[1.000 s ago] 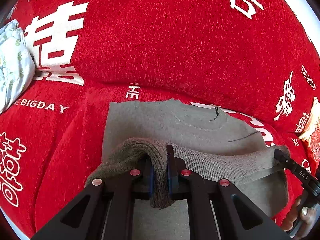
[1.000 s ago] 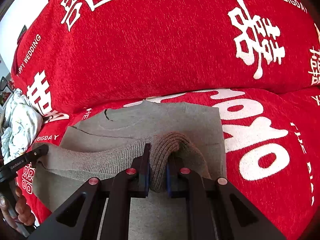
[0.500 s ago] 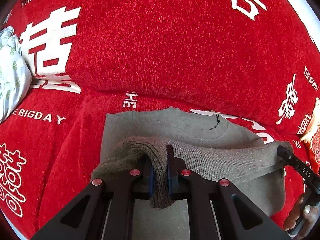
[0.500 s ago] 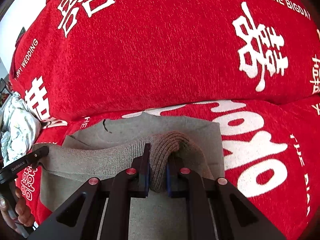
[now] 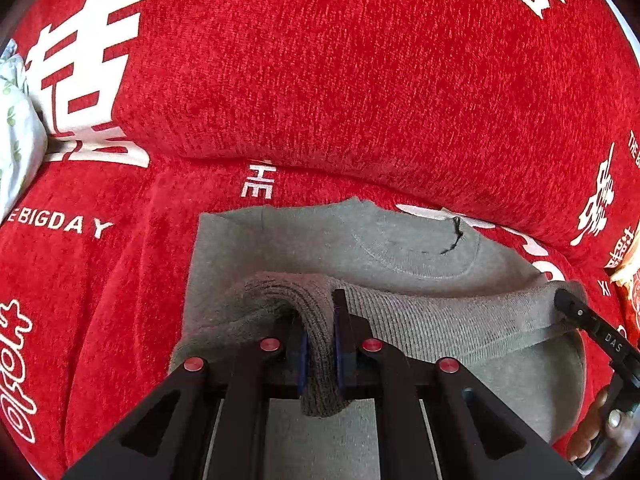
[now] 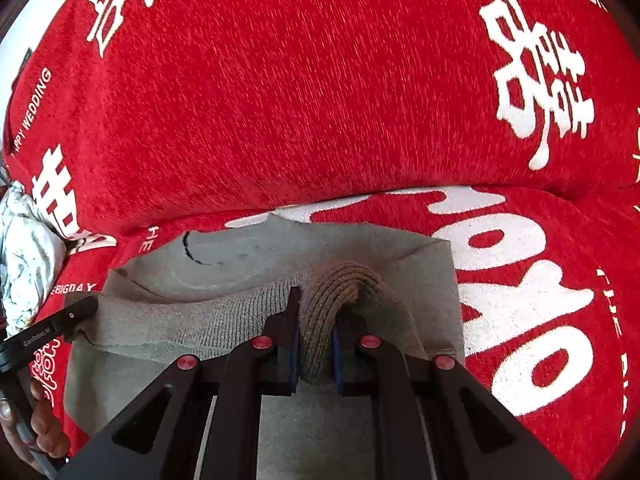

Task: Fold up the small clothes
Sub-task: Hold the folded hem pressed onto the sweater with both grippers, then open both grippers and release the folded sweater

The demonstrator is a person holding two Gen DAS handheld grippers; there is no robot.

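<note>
Both tongs are pinched tight: the left gripper and right gripper each clamp a bunched corner of the grey sweater's ribbed hem, stretched between them. It looks soft, light and floppy, best held by those corners. It lies collar-up near the back edge of the red blanket; a pale floral bundle sits at the left edge.

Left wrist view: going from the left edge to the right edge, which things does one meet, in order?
Pale floral bundle → red cover → grey sweater, its ribbed hem pinched by the left gripper → tip of the right gripper on the same hem → the hand holding it.
</note>
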